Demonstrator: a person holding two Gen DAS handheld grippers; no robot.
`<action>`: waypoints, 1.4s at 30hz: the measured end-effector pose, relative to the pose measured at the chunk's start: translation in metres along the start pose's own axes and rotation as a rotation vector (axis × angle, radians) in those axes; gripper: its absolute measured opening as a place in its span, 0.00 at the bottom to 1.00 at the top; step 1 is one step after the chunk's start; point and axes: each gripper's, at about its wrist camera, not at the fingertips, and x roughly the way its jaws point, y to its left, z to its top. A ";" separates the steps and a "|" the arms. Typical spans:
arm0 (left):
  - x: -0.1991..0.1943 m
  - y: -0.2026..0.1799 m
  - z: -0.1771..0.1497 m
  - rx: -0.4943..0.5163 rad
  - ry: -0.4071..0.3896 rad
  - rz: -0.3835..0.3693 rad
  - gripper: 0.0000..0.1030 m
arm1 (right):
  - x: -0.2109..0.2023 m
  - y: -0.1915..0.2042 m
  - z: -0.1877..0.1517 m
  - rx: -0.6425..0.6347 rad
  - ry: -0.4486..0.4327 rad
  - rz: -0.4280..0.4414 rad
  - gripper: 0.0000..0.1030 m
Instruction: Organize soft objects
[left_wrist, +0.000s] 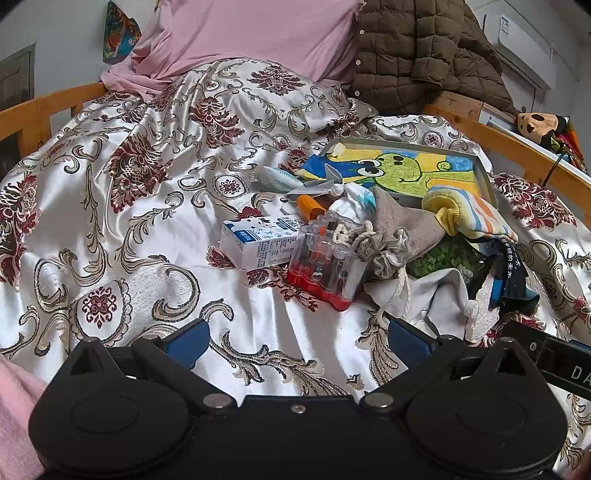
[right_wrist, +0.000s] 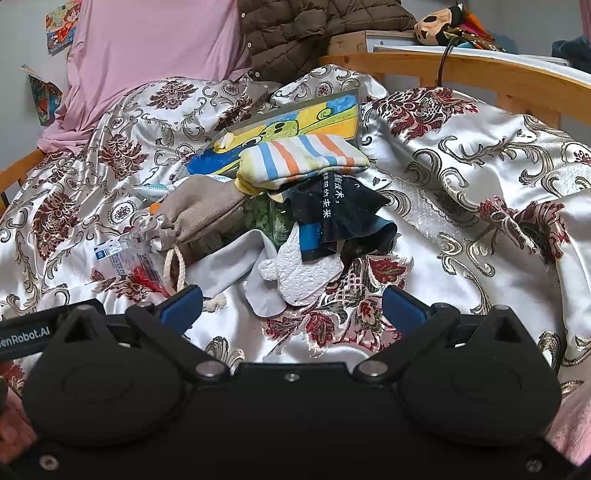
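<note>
Both tongs hang over the bed with nothing in them: the left tongs (left_wrist: 295, 338) are spread wide above bare bedspread, and the right tongs (right_wrist: 291, 304) are likewise spread, their blue pads either side of the near edge of the pile.

Judging from how things lie, the sorting has hardly begun. The soft things sit jumbled together on the patterned bedspread (left_wrist: 129, 229): a striped towel (right_wrist: 303, 155) resting on the frog picture tray (left_wrist: 406, 166), a grey drawstring pouch (right_wrist: 199, 214), a black printed cloth (right_wrist: 343, 218), a white textured cloth (right_wrist: 299, 273) and a pale grey cloth (right_wrist: 236, 262). Hard items are mixed in: a milk carton (left_wrist: 258, 240) and a clear plastic case with a red base (left_wrist: 328, 266) touch the pouch.

No separate stack or cleared group shows anywhere, so nearly all the picking and grouping appears left to do.
</note>
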 end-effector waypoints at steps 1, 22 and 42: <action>0.000 0.000 0.000 0.000 0.000 0.000 0.99 | 0.000 0.000 0.000 0.000 0.000 0.000 0.99; -0.002 -0.001 -0.002 0.003 -0.002 0.001 0.99 | -0.002 0.000 0.001 -0.001 -0.010 0.001 0.99; -0.001 0.002 -0.001 0.005 -0.004 0.001 0.99 | -0.012 0.004 0.001 -0.022 -0.058 0.003 0.99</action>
